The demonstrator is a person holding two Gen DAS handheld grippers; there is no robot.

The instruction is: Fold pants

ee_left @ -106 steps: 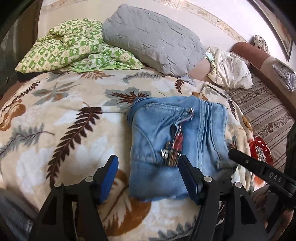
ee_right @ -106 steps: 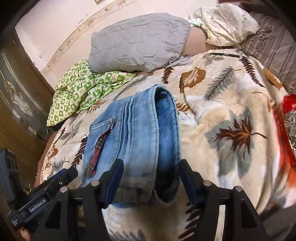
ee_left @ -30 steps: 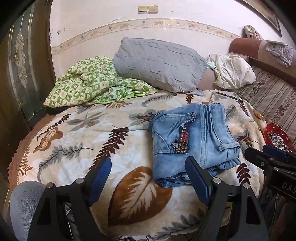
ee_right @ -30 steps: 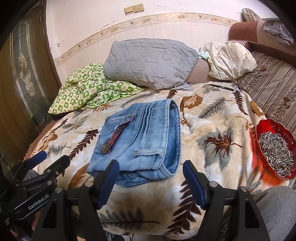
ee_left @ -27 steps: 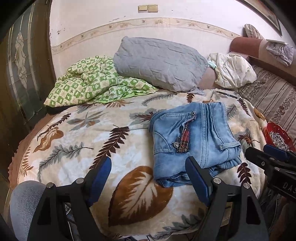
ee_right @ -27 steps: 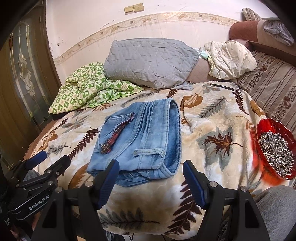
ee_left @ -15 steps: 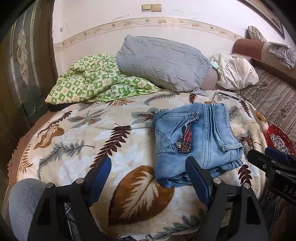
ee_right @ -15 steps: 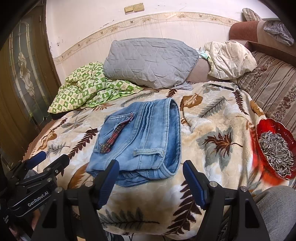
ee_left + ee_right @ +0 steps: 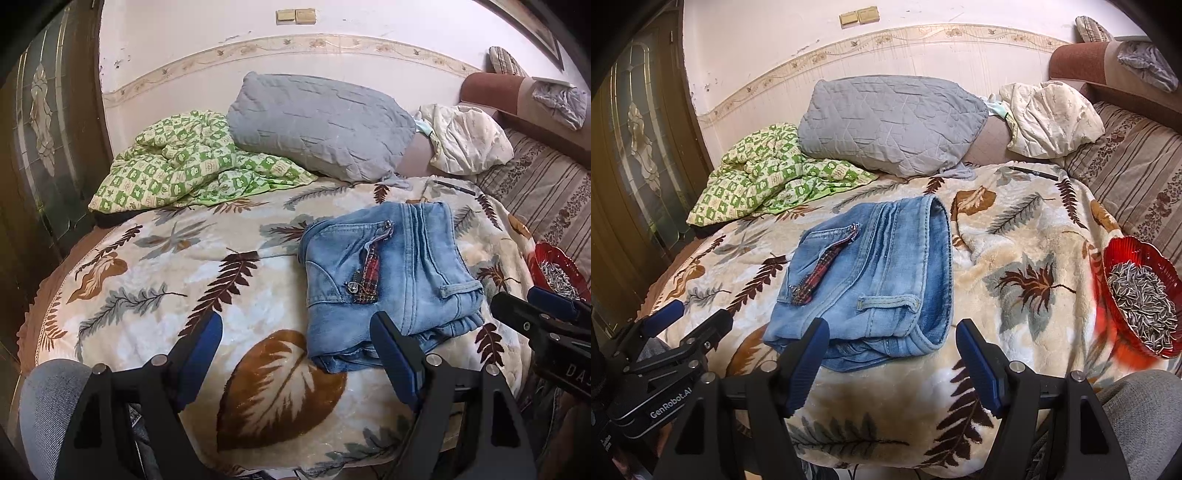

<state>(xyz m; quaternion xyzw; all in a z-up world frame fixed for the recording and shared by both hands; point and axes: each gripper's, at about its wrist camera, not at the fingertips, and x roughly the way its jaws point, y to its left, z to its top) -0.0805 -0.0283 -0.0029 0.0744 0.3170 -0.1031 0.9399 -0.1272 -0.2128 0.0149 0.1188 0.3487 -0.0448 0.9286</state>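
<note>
Two hand-held grippers are hovering at the near edge of the bed, both with jaws standing wide and nothing between them: the left hand-held gripper (image 9: 295,360) and the right hand-held gripper (image 9: 892,360). One pair of light-blue denim pants (image 9: 871,273), folded into a compact bundle, is lying on the leaf-patterned plush blanket (image 9: 1015,280), just ahead of the right hand-held gripper and ahead and to the right of the left one. The folding is looking finished, or nearly so.

Trouble could be coming from the one red glass bowl of sunflower seeds (image 9: 1137,295) sitting near the right side of the right hand-held gripper; a careless sideways swing would likely be spilling seeds. Any tug on the bundle's loose lower layers could be undoing the fold.

Beyond the pants, one grey quilted pillow (image 9: 321,125), one green checked quilt (image 9: 184,166), one cream pillow (image 9: 1052,118) and one dark pen (image 9: 1034,171) are lying.
</note>
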